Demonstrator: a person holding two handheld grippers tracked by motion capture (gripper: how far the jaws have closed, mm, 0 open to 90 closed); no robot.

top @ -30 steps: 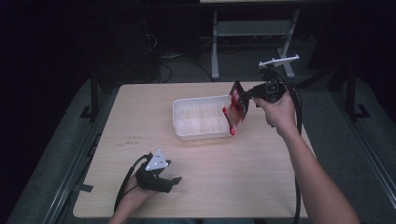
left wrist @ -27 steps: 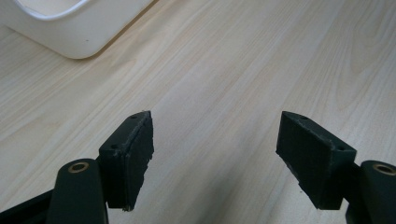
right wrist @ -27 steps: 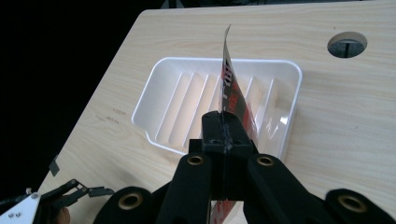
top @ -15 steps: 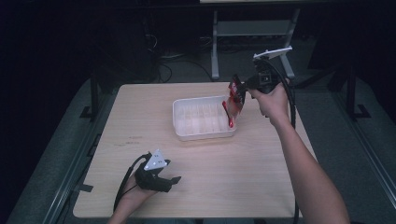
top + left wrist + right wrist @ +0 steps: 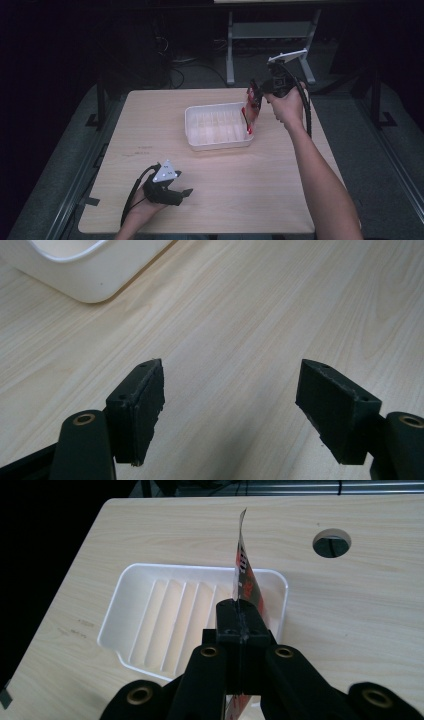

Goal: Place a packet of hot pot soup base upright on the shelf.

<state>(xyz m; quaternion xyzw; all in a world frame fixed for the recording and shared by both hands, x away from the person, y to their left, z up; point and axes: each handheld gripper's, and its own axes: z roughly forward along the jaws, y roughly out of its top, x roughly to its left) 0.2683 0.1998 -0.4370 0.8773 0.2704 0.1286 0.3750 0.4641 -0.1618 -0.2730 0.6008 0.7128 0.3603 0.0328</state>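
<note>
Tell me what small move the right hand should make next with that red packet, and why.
Probably lower it into the white tray: the right gripper is clamped on the red packet, which hangs over the tray's right end, not yet resting inside.

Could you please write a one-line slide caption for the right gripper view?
Right gripper shut on a red snack packet, held edge-on above the white ribbed tray.

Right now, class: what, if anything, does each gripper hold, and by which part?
The right gripper is shut on a red packet, pinching its edge above the white tray. The left gripper holds nothing; its jaws stand open over the table.
</note>
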